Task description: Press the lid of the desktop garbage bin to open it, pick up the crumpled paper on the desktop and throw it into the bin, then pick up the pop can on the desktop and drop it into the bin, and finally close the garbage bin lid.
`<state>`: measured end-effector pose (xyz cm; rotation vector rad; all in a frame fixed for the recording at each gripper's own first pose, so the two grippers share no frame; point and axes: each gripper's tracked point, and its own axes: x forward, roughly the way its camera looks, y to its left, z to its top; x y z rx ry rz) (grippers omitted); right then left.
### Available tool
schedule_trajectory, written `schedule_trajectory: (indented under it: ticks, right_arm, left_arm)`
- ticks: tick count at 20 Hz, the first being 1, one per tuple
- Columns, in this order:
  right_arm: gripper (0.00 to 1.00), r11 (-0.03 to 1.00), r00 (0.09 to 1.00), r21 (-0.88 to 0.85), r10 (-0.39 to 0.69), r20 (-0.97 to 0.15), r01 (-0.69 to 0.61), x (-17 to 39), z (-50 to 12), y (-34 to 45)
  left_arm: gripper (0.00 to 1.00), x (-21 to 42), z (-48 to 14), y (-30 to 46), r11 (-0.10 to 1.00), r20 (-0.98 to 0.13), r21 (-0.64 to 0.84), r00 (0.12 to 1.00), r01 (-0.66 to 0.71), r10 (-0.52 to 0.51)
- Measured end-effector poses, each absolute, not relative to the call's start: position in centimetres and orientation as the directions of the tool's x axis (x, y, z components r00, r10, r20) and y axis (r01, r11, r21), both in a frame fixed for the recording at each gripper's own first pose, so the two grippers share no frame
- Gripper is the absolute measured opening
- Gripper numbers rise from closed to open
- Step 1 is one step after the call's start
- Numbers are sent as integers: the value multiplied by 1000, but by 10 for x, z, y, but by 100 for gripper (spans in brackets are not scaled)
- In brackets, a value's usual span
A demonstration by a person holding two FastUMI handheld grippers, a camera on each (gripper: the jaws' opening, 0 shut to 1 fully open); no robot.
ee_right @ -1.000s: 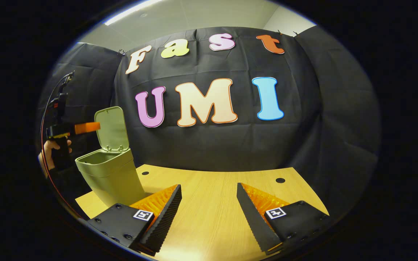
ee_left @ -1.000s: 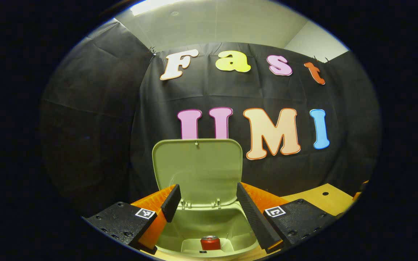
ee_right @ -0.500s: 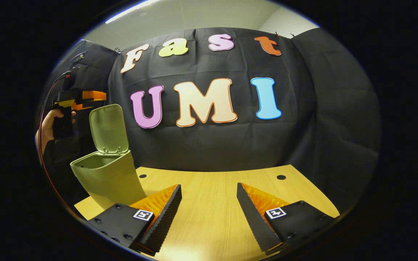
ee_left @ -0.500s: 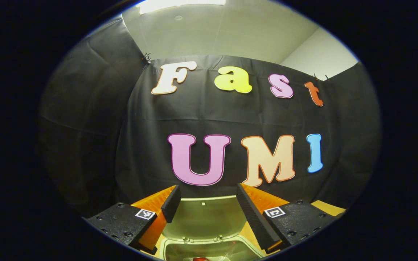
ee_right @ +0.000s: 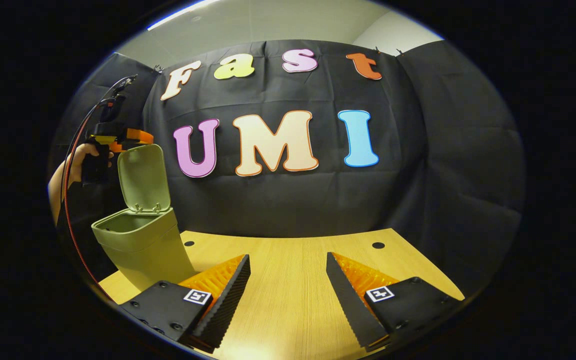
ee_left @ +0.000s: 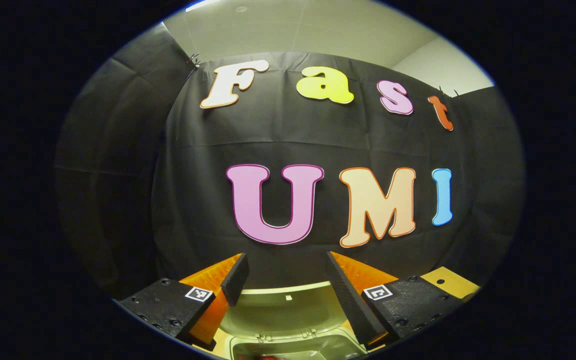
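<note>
While upright, lid (ee_left: 288,310) between, below fingers (ee_left: 235,280).

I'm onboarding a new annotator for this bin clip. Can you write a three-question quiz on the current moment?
1. True or false: the bin lid stands open.
2. Where is the left gripper relative to the lid? A) beside the bin's base B) at the lid's top edge C) inside the bin
3. Fill in: the right gripper hovers over the bare wooden ____, jaws apart and holding nothing.

Key: 1 true; 2 B; 3 table.
</note>
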<state>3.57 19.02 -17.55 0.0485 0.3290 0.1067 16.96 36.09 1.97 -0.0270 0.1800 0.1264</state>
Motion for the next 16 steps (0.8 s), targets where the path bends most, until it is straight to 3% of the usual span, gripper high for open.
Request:
schedule_trajectory:
  ticks: [16]
  right_arm:
    - [96, 955, 906, 109, 297, -301, -277, 31, -158, 187]
  left_arm:
    - [94, 61, -15, 324, 976, -262, -32, 944, -217, 201]
